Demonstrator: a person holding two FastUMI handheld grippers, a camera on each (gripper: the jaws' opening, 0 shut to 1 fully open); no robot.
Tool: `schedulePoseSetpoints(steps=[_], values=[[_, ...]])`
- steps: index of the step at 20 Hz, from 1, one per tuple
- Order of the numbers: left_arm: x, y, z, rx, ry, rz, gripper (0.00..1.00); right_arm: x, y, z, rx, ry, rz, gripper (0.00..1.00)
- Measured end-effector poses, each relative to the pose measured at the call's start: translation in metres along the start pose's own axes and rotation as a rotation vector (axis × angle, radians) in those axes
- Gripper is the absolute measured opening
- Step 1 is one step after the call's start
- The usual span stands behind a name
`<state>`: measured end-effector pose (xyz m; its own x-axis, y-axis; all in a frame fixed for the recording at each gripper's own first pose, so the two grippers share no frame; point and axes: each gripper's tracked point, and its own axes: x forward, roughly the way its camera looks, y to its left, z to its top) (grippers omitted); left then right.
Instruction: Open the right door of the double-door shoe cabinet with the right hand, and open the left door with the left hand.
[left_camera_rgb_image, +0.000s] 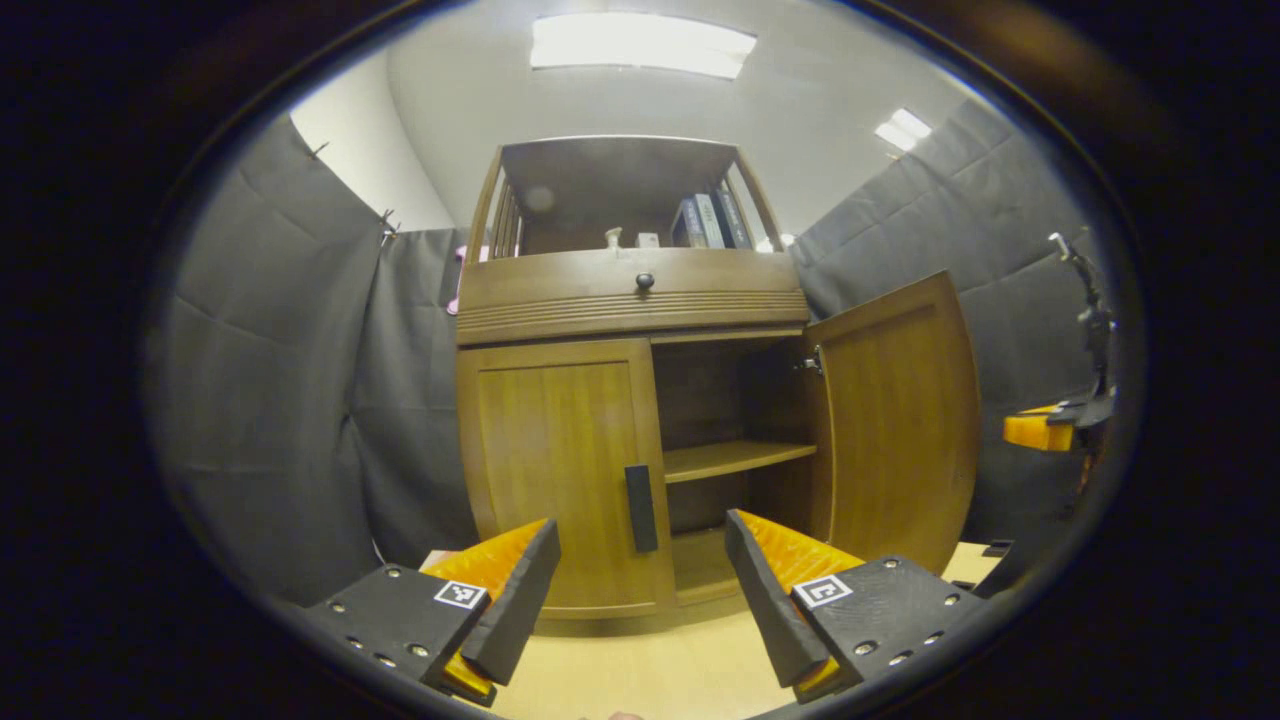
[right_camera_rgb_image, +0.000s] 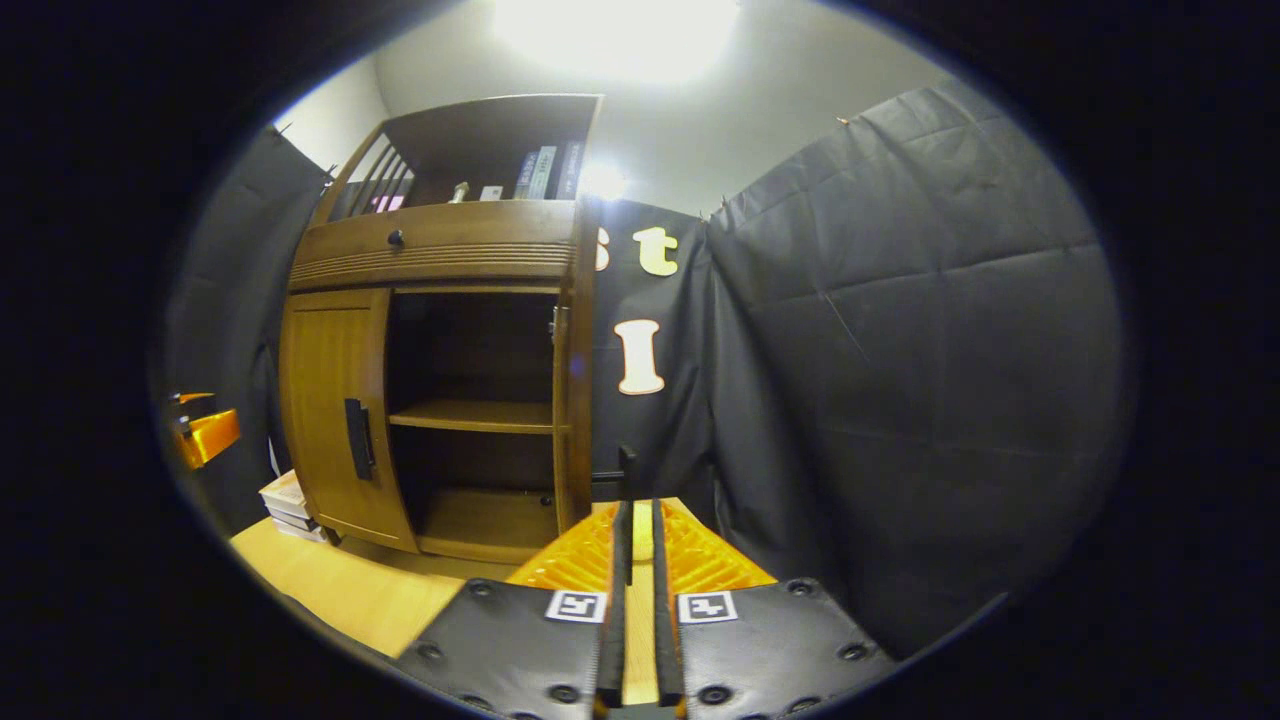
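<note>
Overhead, ceiling lights (left_camera_rgb_image: 640, 45) glare; left claw (left_camera_rgb_image: 640, 570) apart, right claw (right_camera_rgb_image: 637, 520) together (pale floor (left_camera_rgb_image: 640, 670)).

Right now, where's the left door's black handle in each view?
Left gripper view: black handle sits low centre, on the closed left door, just above the gap of the open left claw.
Right gripper view: handle is left of centre, beside the open compartment.
Shared landmark: the drawer knob above the doors.
</note>
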<state>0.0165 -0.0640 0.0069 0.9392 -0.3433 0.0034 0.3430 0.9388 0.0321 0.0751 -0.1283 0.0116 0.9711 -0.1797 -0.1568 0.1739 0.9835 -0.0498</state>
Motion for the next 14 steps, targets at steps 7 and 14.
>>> schedulePoseSetpoints(steps=[7, 14], values=[[0.056, 0.003, -0.006, -0.01, -0.001, -0.006, 0.96, -0.053, 0.028, 0.01, -0.004, -0.029, 0.082, 0.97], [0.114, 0.015, -0.026, -0.056, 0.005, 0.015, 0.96, -0.072, 0.003, -0.004, 0.001, 0.007, -0.01, 0.97]])
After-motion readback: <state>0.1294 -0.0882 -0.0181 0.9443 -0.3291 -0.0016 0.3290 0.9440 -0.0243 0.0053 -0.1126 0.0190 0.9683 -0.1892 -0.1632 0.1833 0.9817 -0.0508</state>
